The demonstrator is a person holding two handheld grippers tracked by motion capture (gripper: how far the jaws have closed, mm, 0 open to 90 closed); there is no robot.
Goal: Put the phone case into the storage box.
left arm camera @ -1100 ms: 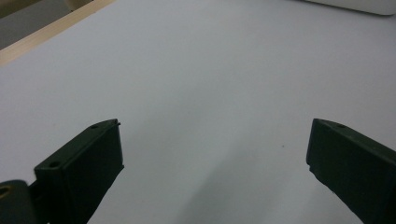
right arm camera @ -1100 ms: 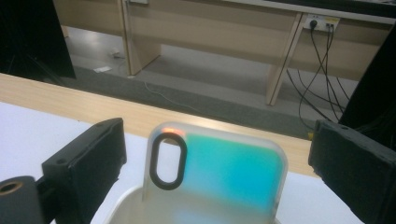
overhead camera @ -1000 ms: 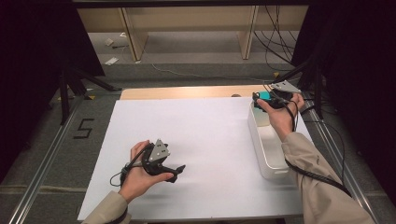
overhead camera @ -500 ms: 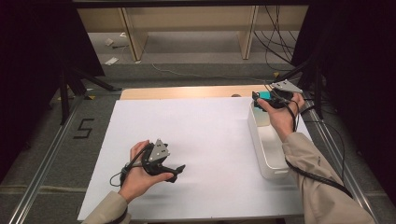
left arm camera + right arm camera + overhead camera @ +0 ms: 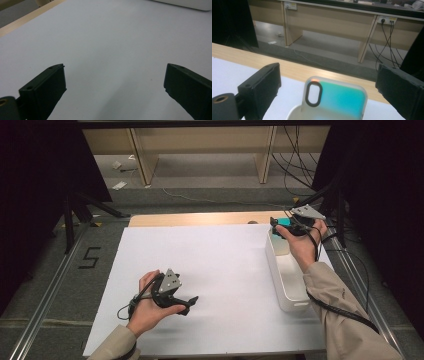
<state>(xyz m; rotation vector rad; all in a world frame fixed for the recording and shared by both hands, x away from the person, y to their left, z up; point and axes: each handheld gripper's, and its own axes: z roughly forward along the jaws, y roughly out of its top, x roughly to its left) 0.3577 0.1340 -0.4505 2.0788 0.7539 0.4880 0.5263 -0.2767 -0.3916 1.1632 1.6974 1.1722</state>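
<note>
Your right tool hovers released at the far end of the white bin, its jaws set wide on either side of the teal phone case standing upright in that end. To do this well, judge it so: centre the case between the jaws, then close gently on its flat faces. Your left tool rests released on the white worktop.

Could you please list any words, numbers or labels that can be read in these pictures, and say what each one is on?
"5": a black figure on the grey floor left of the table.
Nothing can be read on the teal phone case, the white bin or either tongs.
</note>
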